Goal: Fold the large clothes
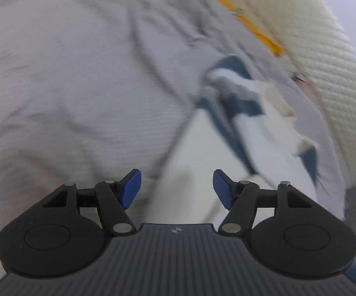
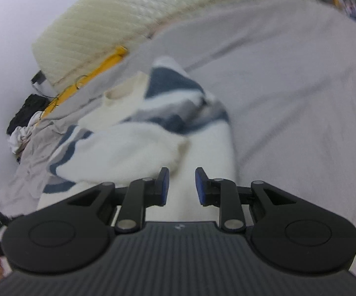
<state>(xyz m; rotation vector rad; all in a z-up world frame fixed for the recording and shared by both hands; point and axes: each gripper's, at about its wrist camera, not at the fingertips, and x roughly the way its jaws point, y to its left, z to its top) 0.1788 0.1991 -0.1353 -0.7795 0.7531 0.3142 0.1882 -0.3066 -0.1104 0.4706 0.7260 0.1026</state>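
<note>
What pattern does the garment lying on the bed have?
The garment is white with dark blue and grey stripes, clearest in the right wrist view.

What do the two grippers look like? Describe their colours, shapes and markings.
Both match. The left gripper and right gripper have black linkage arms with silver pivot pins, round black discs either side, a ribbed grey body with a small round emblem, and blue pads on the jaws. No cables or sleeves show.
</note>
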